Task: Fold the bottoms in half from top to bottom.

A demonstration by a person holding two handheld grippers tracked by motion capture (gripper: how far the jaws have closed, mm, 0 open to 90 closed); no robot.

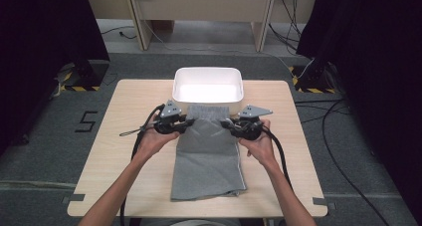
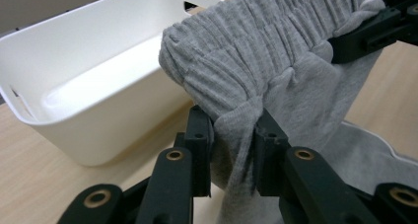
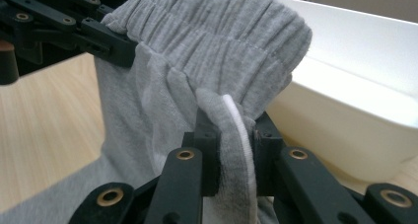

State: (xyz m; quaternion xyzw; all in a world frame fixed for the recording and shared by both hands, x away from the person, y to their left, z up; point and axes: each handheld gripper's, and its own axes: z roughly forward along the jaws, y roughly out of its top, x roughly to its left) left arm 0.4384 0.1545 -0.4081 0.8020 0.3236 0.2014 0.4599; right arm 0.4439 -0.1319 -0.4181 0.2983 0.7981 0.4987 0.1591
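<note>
Aloft — both claws [image 1: 190, 121] [image 1: 225, 121] on grey shorts [image 1: 208, 156]

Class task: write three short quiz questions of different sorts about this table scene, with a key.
1. True or false: both tools grip the grey garment at its elastic waistband.
2. What stands just beyond the garment? A) white bin B) blue bucket C) wire rack
3. Fill in: the garment's lower part rests on the wooden ____.

Key: 1 true: left tool and right tool pinch the waistband. 2 A, white bin. 3 table.
</note>
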